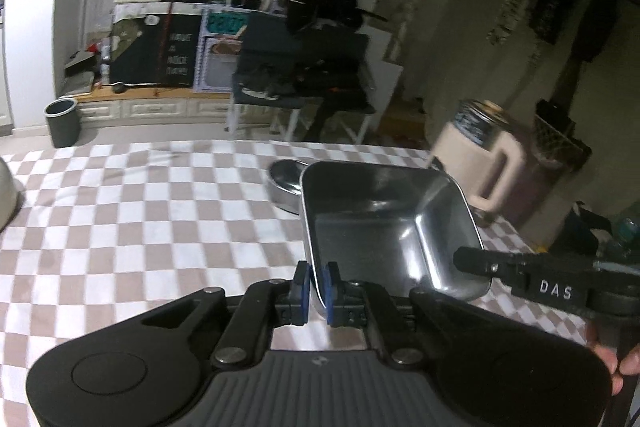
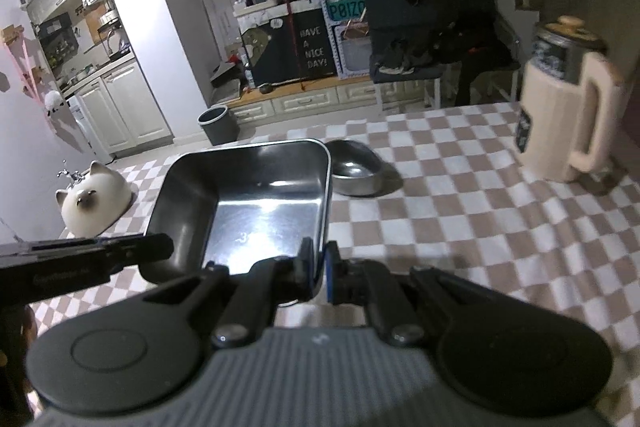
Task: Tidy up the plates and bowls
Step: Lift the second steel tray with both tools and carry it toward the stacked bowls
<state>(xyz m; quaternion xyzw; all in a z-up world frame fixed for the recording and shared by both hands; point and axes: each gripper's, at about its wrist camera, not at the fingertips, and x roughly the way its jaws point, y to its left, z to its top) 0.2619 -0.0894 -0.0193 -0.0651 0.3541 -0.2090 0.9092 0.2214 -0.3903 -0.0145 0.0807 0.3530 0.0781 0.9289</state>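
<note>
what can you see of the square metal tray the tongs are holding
The square metal tray looks like polished steel, deep, with rounded corners, a rolled rim and a flat, reflective, empty bottom. It is lifted above the checkered tablecloth, roughly level. The left tongs pinch its left wall between blue pads, and the right tongs pinch the right wall. Just beyond it a round metal bowl sits on the cloth, apart from the tray.
</note>
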